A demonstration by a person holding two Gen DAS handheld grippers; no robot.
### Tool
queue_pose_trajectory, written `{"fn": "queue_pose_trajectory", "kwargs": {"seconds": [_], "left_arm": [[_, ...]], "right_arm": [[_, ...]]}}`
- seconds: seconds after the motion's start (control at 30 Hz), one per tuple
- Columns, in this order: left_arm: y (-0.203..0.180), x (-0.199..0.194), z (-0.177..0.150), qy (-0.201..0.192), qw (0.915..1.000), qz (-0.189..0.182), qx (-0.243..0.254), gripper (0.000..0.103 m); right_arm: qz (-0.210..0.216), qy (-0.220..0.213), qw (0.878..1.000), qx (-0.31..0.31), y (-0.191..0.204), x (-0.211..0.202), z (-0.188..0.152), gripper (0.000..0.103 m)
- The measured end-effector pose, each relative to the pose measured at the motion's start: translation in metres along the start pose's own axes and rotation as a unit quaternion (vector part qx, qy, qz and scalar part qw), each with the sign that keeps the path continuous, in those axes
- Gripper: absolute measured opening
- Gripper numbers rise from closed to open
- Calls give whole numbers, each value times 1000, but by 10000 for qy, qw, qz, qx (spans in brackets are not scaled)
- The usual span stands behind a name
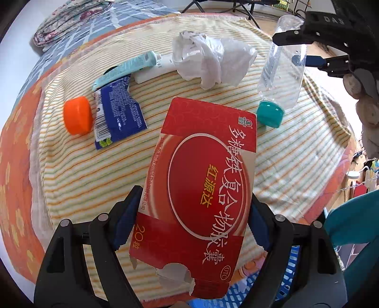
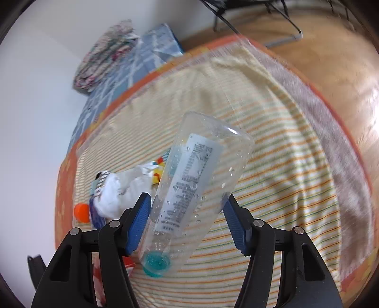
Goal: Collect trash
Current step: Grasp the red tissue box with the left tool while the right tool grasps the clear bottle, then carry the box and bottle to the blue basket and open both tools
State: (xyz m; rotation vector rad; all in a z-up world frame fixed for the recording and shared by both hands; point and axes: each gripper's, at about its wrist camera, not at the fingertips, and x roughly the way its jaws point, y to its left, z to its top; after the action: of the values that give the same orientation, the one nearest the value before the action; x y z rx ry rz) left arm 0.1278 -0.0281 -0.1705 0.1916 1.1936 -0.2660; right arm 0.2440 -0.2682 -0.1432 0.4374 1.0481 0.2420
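At lower centre, the left gripper point(image 1: 189, 225) clamps a light red carton point(image 1: 201, 180) (easily crushed); the right gripper point(image 2: 187, 222) seemingly pinches the slippery clear bottle point(image 2: 196, 187) mid-body.

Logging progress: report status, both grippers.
Left gripper shut on red box. Right gripper shut on clear bottle. Tissue, orange cap, wrapper remain on cloth.

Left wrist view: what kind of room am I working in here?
Probably a bedroom at home: a striped blanket over a bed, folded bedding against the wall, and a wooden floor.
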Motion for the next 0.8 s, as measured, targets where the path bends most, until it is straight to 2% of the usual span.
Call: {"fn": "queue_pose_trajectory", "kwargs": {"seconds": [0.23,0.37,0.5,0.67,0.8], "left_arm": [[-12,-43,-28,-243,9992,-273,-161,84],[-25,-63,-49,-330,9986,-395,-156,84],[-36,-76,-72,-325,9983,-466,-124,84],[-54,-86,-107,-177,9973,-690,-196,84],[-65,-80,-135,88,9956,-880,-319,84]], "right_arm": [[57,-503,9940,-973,26,-48,-22,59],[96,-758,9851,-1540,40,-72,-41,58],[77,-1005,9709,-2174,54,-95,-67,58],[329,-982,9644,-2433,59,-121,-95,58],[508,-883,9569,-2718,63,-139,-125,58]]}}
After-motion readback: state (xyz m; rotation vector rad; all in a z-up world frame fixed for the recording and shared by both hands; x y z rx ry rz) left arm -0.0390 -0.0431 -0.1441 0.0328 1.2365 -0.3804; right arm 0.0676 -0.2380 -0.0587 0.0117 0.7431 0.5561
